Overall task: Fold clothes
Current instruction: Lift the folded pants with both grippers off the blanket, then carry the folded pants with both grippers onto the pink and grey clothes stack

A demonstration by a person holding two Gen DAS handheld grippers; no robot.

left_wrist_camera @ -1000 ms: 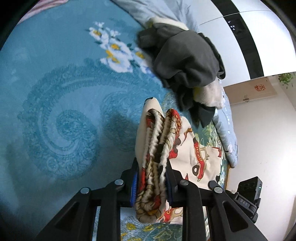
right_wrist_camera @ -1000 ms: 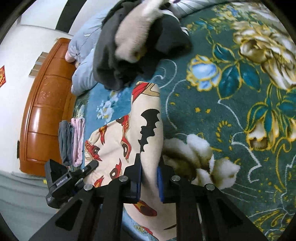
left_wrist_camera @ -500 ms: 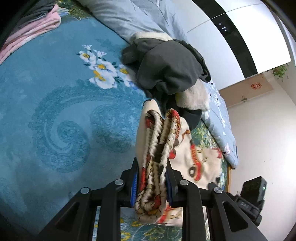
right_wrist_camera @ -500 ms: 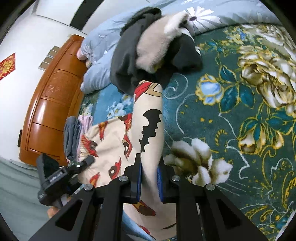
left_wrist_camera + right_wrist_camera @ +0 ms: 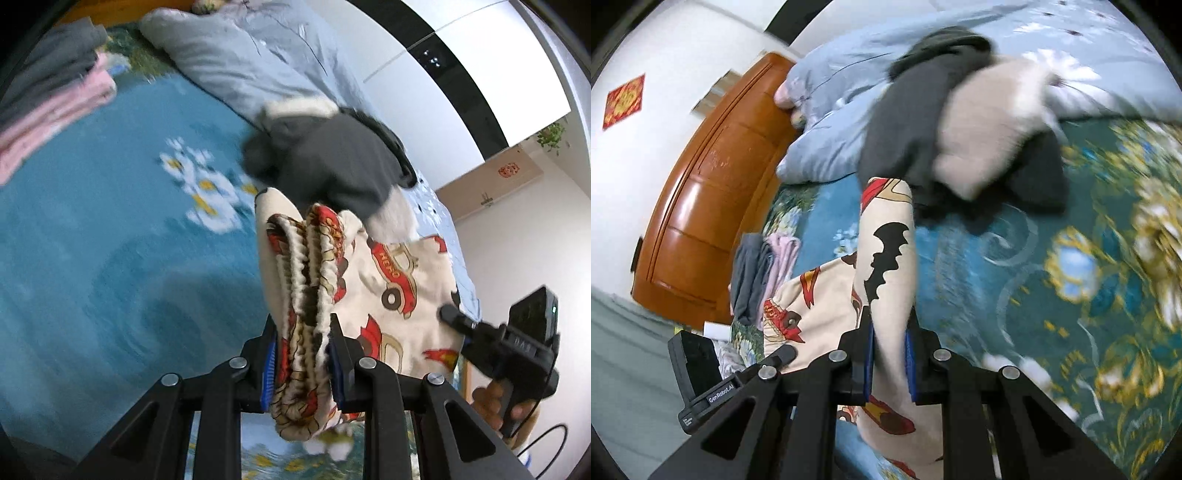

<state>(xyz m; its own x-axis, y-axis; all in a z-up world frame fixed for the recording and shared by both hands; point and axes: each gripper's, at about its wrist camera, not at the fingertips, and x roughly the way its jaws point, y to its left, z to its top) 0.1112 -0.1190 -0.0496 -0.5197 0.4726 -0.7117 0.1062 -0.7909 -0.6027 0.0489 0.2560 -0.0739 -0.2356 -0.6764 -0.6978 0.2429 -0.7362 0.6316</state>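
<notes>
Printed garment [image 5: 399, 280] stretched between left gripper [image 5: 303, 365] and right gripper [image 5: 889, 363] above the bed [image 5: 92, 229], clothes heap [image 5: 960, 122] behind it, folded stack [image 5: 764, 266] seemingly near the headboard [image 5: 701, 195].

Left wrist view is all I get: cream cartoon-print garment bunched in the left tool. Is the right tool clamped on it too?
Observer: Yes. The right tool is shut on a flat fold of the cream cartoon-print garment, next to a black bat print.
Operator: Dark pile ahead, all grey?
Observer: No. From the right wrist, a beige fluffy piece lies across the dark grey clothes.
Operator: What's behind the folded stack?
Observer: An orange-brown wooden headboard stands just beyond the folded grey and pink stack.
</notes>
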